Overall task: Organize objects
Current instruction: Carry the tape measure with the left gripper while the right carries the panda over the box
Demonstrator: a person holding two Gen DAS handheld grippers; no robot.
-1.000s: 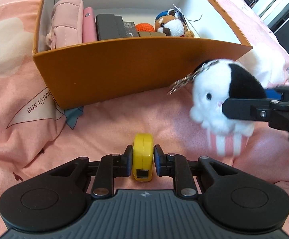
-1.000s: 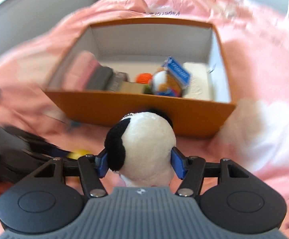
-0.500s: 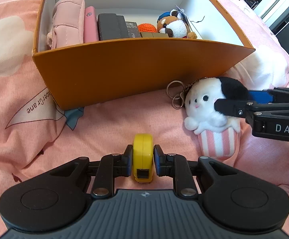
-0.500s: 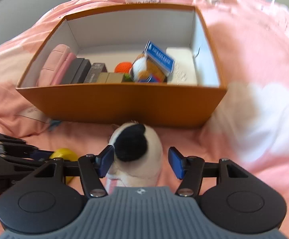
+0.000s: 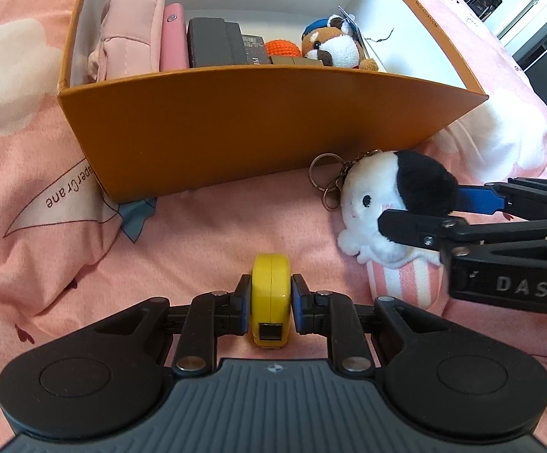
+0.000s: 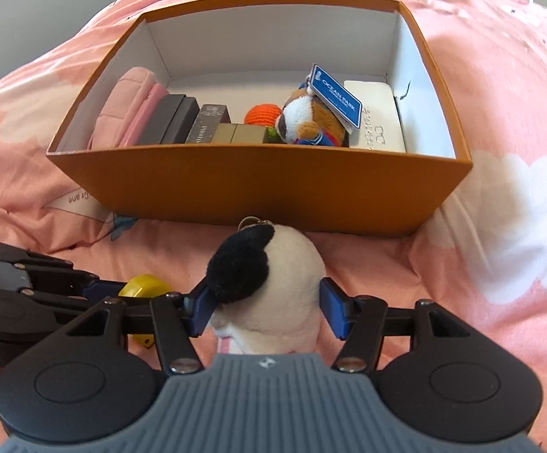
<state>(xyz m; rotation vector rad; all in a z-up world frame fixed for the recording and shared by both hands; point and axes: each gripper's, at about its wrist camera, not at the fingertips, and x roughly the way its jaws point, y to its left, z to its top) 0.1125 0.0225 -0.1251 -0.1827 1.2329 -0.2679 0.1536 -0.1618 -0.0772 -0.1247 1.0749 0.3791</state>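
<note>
Gripping tape measure (image 5: 270, 287), left tool (image 5: 270, 304) level.

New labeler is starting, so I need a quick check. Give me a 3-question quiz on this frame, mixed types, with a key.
1. True or false: the yellow tape lies inside the box.
2. Where is the black-and-white plush?
A) in the box
B) on the bed in front of the box, between the right gripper's fingers
C) in the left gripper
3. Fill in: the blue tag on the brown plush reads "OCEAN ____".
Key: 1 false, the left gripper is shut on it outside the box; 2 B; 3 PARK.
</note>
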